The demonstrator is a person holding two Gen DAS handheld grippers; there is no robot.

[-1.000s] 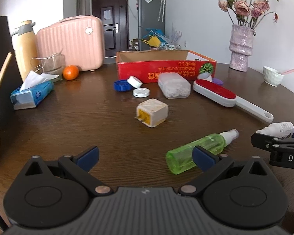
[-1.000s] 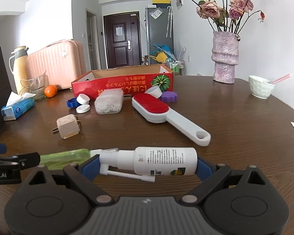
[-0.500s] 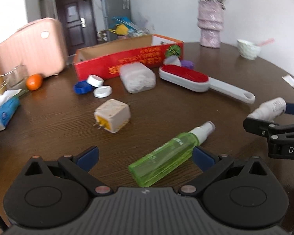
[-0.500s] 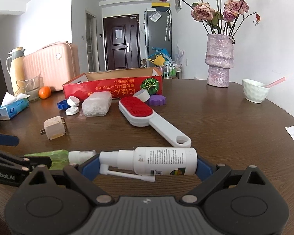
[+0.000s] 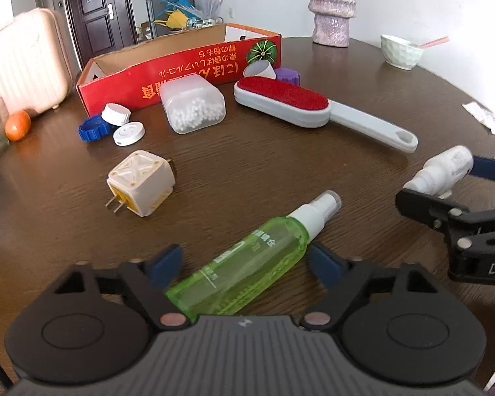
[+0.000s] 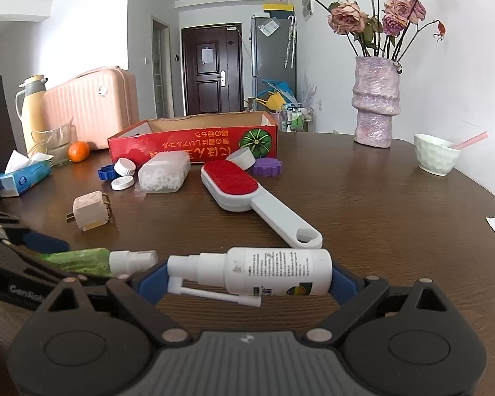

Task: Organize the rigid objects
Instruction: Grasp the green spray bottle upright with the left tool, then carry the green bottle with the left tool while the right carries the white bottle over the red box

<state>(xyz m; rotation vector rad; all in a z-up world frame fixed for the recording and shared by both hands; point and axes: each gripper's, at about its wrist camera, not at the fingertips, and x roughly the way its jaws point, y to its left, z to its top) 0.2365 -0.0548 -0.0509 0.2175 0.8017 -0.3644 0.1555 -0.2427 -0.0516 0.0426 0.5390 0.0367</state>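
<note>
Green spray bottle (image 5: 247,267), red box (image 5: 181,62)

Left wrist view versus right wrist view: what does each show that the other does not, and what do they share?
Only the left wrist view shows the left gripper open, its fingers on either side of the green spray bottle lying on the table.

Only the right wrist view shows the right gripper shut on the white spray bottle, plus the flowers, thermos and tissue box.

Both show the red cardboard box, lint brush, plug adapter, bead container and bowl.
</note>
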